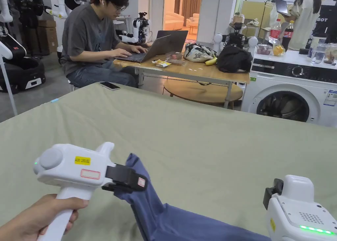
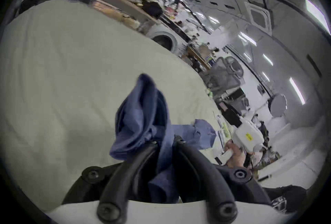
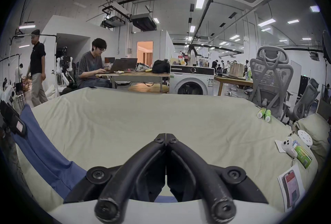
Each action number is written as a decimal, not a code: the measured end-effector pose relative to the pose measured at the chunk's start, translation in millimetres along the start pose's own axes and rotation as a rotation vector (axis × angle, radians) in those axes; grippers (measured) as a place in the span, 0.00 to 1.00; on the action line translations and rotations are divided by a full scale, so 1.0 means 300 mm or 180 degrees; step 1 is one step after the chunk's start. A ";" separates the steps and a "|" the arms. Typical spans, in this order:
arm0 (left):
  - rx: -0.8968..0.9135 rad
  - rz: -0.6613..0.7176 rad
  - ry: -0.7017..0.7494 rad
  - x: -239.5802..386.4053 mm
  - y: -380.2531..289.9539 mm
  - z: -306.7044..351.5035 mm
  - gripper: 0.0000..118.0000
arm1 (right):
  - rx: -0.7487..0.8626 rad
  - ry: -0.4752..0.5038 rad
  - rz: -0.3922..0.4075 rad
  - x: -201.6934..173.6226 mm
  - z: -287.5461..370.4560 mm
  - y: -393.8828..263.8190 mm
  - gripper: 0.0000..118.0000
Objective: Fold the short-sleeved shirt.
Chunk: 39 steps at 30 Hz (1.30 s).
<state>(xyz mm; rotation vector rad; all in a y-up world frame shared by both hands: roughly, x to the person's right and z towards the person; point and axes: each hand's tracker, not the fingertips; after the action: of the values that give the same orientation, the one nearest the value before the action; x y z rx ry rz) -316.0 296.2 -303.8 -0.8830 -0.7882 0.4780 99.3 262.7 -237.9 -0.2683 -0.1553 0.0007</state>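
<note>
The blue short-sleeved shirt point(image 1: 184, 223) hangs in a long fold over the pale green sheet point(image 1: 197, 133), rising from the bottom edge up to my left gripper point(image 1: 130, 180). That gripper is shut on a bunched edge of the shirt point(image 2: 139, 116); cloth runs between its closed jaws point(image 2: 165, 142). My right gripper point(image 1: 271, 193) is held low at the right, above the sheet and beside the shirt's lower part. In its own view, the right gripper point(image 3: 165, 138) has its jaw tips pressed together with nothing seen between them. The shirt point(image 3: 44, 152) stretches off to its left.
A phone point(image 1: 109, 85) lies at the sheet's far-left edge. Green cans point(image 3: 264, 114) and small items point(image 3: 295, 150) sit along the right edge. Beyond are a wooden table point(image 1: 197, 72) with a person at a laptop, a washing machine point(image 1: 289, 90), and office chairs point(image 3: 270, 81).
</note>
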 end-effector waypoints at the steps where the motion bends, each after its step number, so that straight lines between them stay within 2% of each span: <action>1: -0.0065 -0.0040 -0.0024 0.034 0.005 -0.043 0.03 | -0.0002 -0.0008 -0.0002 0.008 0.003 0.001 0.00; 7: -0.0553 -0.0230 -0.0034 0.195 -0.038 -0.350 0.03 | -0.0010 -0.0103 -0.0027 0.063 0.029 -0.005 0.00; 11: -0.0956 -0.0215 0.0186 0.167 -0.072 -0.584 0.03 | -0.0049 -0.0173 -0.0043 0.106 0.043 -0.017 0.00; 15: -0.1295 -0.0107 0.0499 0.179 -0.159 -0.730 0.03 | -0.0104 -0.0268 -0.0049 0.150 0.053 -0.027 0.00; 17: -0.1275 -0.0121 0.0571 0.176 -0.188 -0.761 0.03 | -0.0117 -0.0306 -0.0052 0.169 0.058 -0.031 0.00; 18: -0.1249 -0.0107 0.0564 0.169 -0.192 -0.762 0.09 | -0.0125 -0.0330 -0.0056 0.177 0.059 -0.033 0.00; 19: -0.1207 -0.0056 0.0536 0.164 -0.192 -0.753 0.20 | -0.0130 -0.0337 -0.0064 0.185 0.059 -0.035 0.00; 20: -0.1165 0.0101 0.0394 0.159 -0.192 -0.743 0.37 | -0.0137 -0.0344 -0.0070 0.191 0.059 -0.036 0.00; 21: -0.1134 0.0215 0.0171 0.156 -0.190 -0.734 0.47 | -0.0144 -0.0356 -0.0076 0.195 0.058 -0.037 0.00; 22: -0.1069 0.0263 -0.0017 0.161 -0.193 -0.723 0.47 | -0.0154 -0.0361 -0.0084 0.198 0.058 -0.037 0.00; 24: -0.1009 0.0027 0.0160 0.192 -0.174 -0.694 0.50 | -0.0163 -0.0355 -0.0103 0.198 0.058 -0.038 0.00; 26: -0.0905 -0.0062 0.0207 0.198 -0.159 -0.652 0.49 | -0.0166 -0.0342 -0.0108 0.197 0.060 -0.038 0.00; 29: -0.0731 0.0152 -0.0022 0.195 -0.121 -0.583 0.49 | -0.0155 -0.0324 -0.0089 0.193 0.066 -0.039 0.00; 31: -0.0532 0.0034 0.0109 0.195 -0.105 -0.541 0.48 | -0.0148 -0.0306 -0.0100 0.190 0.071 -0.035 0.00; 32: -0.0479 -0.0044 0.0211 0.186 -0.092 -0.540 0.42 | -0.0150 -0.0298 -0.0105 0.190 0.071 -0.033 0.00; 34: -0.0510 -0.0077 0.0432 0.174 -0.089 -0.555 0.17 | -0.0138 -0.0293 -0.0115 0.189 0.072 -0.032 0.00; 35: -0.0559 -0.0027 0.0414 0.165 -0.094 -0.572 0.12 | -0.0135 -0.0288 -0.0120 0.189 0.071 -0.032 0.00; 39: -0.0902 0.0084 0.0408 0.146 -0.137 -0.687 0.04 | -0.0135 -0.0271 -0.0108 0.187 0.070 -0.026 0.00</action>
<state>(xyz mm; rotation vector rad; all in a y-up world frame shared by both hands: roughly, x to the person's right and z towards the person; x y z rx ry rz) -126.5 199.6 -332.2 -1.1766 -0.7375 0.3328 151.2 261.8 -207.2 -0.3083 -0.2447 -0.0250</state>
